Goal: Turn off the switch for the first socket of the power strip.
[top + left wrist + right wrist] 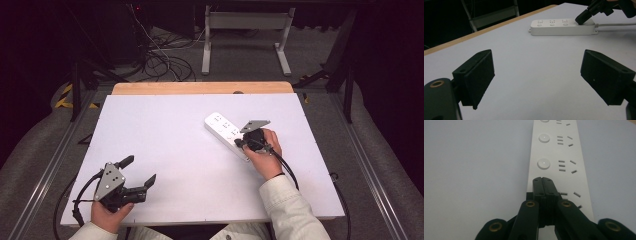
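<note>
white plastic marks the one object on the table: a power strip (227,131) lying flat on the pale grey table top (165,150), out toward 2 o'clock from the table's middle in the high view, its length running from 11 to 5 o'clock. round buttons sit beside each group of socket slots along its face, and in the left gripper view a pale cord (616,24) leaves its end toward 3 o'clock.

the right gripper (239,143), held in the person's right hand (265,155), has its tip down on the near end of the strip. in the right gripper view its jaws are pressed together with no gap, nothing between them, and their joined tip rests over the strip's face just short of the nearest visible button (543,163). whether it covers another button cannot be told.

the left gripper (138,171) sits at 7 o'clock on the table, held in the left hand (107,215) near the front edge, well apart from the strip. its jaws are spread wide and empty, pointing toward 2 o'clock, with bare table between them in the left gripper view.

a light wooden edge (200,88) runs along the table's far side at 12 o'clock, and cables (160,60) lie on the floor beyond it.
</note>
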{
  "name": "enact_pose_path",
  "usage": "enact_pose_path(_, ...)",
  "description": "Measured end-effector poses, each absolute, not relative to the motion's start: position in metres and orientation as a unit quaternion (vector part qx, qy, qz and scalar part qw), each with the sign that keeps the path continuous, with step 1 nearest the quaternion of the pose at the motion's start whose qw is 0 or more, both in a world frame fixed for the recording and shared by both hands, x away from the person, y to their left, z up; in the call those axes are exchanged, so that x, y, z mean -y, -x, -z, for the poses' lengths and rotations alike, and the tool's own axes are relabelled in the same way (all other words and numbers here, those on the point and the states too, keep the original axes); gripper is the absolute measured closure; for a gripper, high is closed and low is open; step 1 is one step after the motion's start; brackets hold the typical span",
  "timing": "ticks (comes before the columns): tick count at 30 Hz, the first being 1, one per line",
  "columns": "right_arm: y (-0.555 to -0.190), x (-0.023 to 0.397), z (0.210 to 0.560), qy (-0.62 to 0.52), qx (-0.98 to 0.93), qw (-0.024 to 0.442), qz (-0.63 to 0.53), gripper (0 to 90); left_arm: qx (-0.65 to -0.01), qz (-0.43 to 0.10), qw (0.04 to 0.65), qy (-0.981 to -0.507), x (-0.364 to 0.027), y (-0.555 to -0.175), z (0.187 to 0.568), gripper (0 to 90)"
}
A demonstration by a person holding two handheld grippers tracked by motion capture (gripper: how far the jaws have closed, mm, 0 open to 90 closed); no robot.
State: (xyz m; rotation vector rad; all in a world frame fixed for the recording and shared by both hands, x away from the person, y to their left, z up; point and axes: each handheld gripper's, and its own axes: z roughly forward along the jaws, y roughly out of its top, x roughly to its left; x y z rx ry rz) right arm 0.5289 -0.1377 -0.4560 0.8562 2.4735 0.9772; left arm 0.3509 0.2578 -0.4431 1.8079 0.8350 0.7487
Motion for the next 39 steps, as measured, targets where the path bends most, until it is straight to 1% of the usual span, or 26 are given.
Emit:
enact_pose_path(19, -0.528, 0.136, 0.456, -0.307, -0.873, 0.173, -0.338, 90.0, -0.343, -0.308, 0.486, -0.742, -0.258, -0.351, 0.443, 11.9)
enact_pose_path(23, -0.528, 0.133, 0.457, -0.307, -0.872, 0.182, -0.336, 90.0, -0.343, -0.308, 0.486, -0.742, -0.258, -0.351, 0.443, 11.9)
enact_pose_path(27, -0.529, 0.134, 0.457, -0.313, -0.861, 0.182, -0.357, 90.0, -0.344, -0.305, 0.487, -0.742, -0.258, -0.351, 0.443, 11.9)
enact_pose_path(28, -0.528, 0.134, 0.456, -0.318, -0.859, 0.181, -0.359, 90.0, -0.344, -0.305, 0.487, -0.743, -0.258, -0.351, 0.443, 11.9)
enact_pose_path(29, -0.526, 0.135, 0.454, -0.317, -0.854, 0.193, -0.364, 90.0, -0.343, -0.304, 0.488, -0.743, -0.258, -0.352, 0.443, 11.9)
enact_pose_path(39, -0.518, 0.137, 0.436, -0.309, -0.842, 0.195, -0.397, 90.0, -0.343, -0.305, 0.488, -0.742, -0.258, -0.351, 0.443, 11.9)
